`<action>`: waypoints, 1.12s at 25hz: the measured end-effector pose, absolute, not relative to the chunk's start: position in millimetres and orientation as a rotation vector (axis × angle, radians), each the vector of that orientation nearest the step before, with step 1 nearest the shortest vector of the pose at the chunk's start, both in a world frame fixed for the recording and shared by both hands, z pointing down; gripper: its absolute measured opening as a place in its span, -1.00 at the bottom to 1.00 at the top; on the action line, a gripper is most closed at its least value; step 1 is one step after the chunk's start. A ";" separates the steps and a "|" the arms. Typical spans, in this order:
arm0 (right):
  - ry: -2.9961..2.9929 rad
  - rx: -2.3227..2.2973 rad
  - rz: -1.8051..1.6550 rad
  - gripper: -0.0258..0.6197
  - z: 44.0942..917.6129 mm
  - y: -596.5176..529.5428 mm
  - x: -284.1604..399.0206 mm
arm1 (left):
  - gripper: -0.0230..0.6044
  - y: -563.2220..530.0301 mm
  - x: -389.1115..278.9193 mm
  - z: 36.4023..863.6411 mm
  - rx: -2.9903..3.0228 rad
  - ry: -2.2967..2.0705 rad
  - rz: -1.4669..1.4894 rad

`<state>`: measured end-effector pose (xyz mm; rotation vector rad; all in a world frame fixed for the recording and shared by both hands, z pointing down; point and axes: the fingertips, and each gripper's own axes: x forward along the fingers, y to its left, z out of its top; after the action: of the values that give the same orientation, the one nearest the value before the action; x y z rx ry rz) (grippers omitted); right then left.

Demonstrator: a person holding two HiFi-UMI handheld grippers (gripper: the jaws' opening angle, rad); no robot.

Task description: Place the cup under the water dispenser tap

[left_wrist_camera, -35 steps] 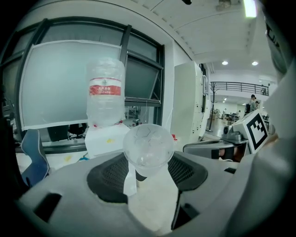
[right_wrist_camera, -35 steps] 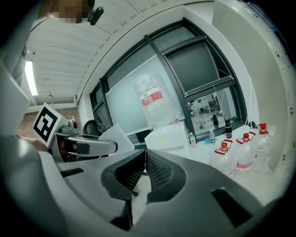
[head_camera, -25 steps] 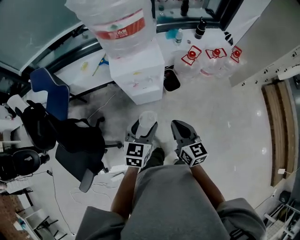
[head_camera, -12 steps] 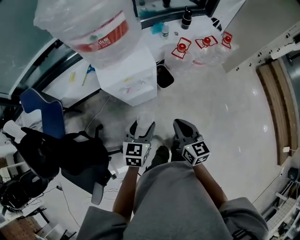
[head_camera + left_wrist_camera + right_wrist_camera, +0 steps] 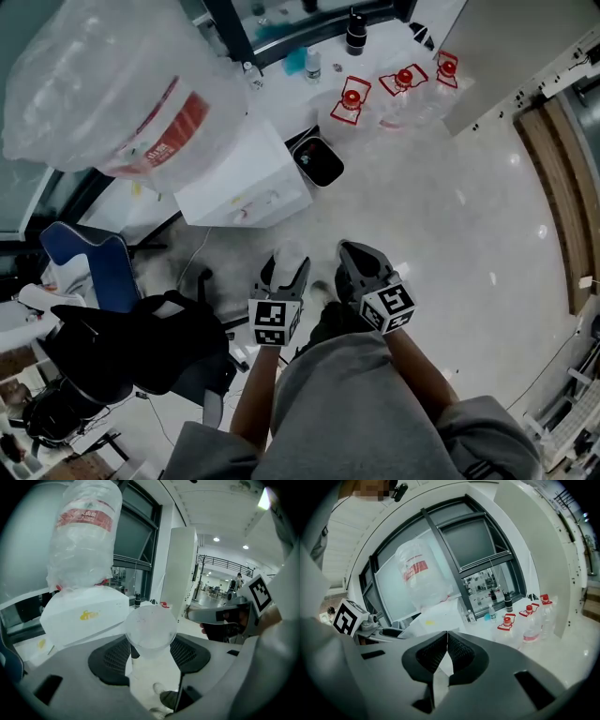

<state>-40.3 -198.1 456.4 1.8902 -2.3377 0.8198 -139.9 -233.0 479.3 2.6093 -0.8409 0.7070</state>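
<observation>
The cup (image 5: 151,629), a clear plastic one, stands upright between the 2 jaws of the left gripper (image 5: 151,642). Its open mouth faces up and its lower wall is pinched by the ribbed black pads (image 5: 114,655) on either side. In the head view the cup (image 5: 290,254) rises out of the left gripper (image 5: 285,269), which is held in the air in front of the person's body, above the pale floor (image 5: 450,234).

The right gripper (image 5: 360,270) hangs just beside it, not touching the cup. In the right gripper view the 2 jaws of the right gripper (image 5: 447,639) are pressed together at their tips with nothing between them.

The water dispenser (image 5: 246,180), a white box, stands ahead of the cup and to its left, well apart from it. A large clear bottle with a red label (image 5: 114,94) sits upside down on top. From the left gripper view the dispenser (image 5: 85,618) fills the space behind and to the left of the cup's rim.

Beside the dispenser stands a black bin (image 5: 320,161). Beyond it are 3 red-capped jugs (image 5: 350,99). To the person's left are a blue chair (image 5: 86,268) and a chair draped in black (image 5: 136,342).
</observation>
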 end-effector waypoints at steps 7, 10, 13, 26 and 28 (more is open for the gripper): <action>-2.369 1.862 0.837 -0.88 481.5 -250.7 -5.6 | -0.07 -257.4 -104.2 499.3 2.620 -0.852 0.738; -2.380 1.849 0.843 -0.88 494.3 -271.2 1.8 | -0.07 -268.8 -98.3 516.8 2.588 -0.872 0.751; -2.377 1.844 0.866 -0.88 509.1 -283.3 10.5 | -0.07 -277.4 -93.6 532.4 2.587 -0.907 0.769; -2.349 1.902 1.008 -0.88 601.6 -317.1 41.3 | -0.07 -303.6 -80.3 641.3 2.535 -0.898 0.920; -2.335 1.918 1.015 -0.88 615.1 -318.5 38.1 | -0.07 -306.6 -85.5 656.6 2.524 -0.899 0.914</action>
<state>38.1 -318.5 615.1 1.9177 -2.3353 1.0146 -85.5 -306.6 656.6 2.5237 -0.8990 0.9145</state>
